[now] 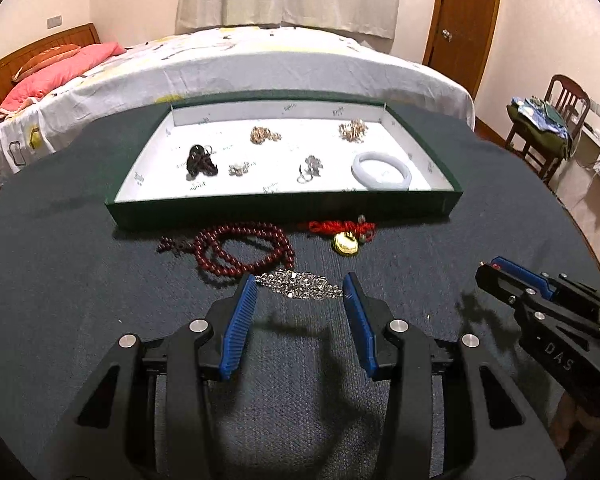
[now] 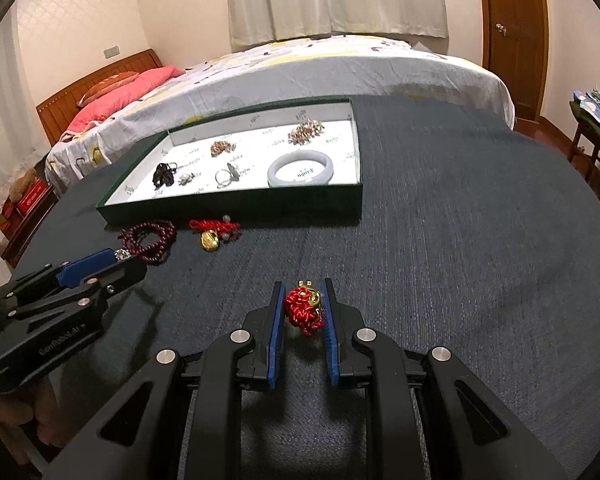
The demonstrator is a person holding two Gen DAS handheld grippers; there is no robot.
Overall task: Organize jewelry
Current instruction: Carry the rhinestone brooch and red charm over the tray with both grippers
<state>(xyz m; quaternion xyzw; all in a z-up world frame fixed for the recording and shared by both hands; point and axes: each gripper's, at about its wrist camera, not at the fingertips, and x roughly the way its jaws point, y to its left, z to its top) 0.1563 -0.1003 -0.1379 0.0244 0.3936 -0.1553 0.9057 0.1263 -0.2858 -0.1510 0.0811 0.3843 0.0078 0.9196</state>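
Note:
A green tray with a white floor holds several jewelry pieces and a pale bangle; it also shows in the right wrist view. In front of it lie dark red beads, a red cord with a gold charm and a rhinestone bracelet. My left gripper is open, its fingertips either side of the bracelet. My right gripper is shut on a red knotted cord with a gold charm, low over the table.
The table has a dark blue cloth. A bed stands behind it. A chair with clothes and a wooden door are at the right.

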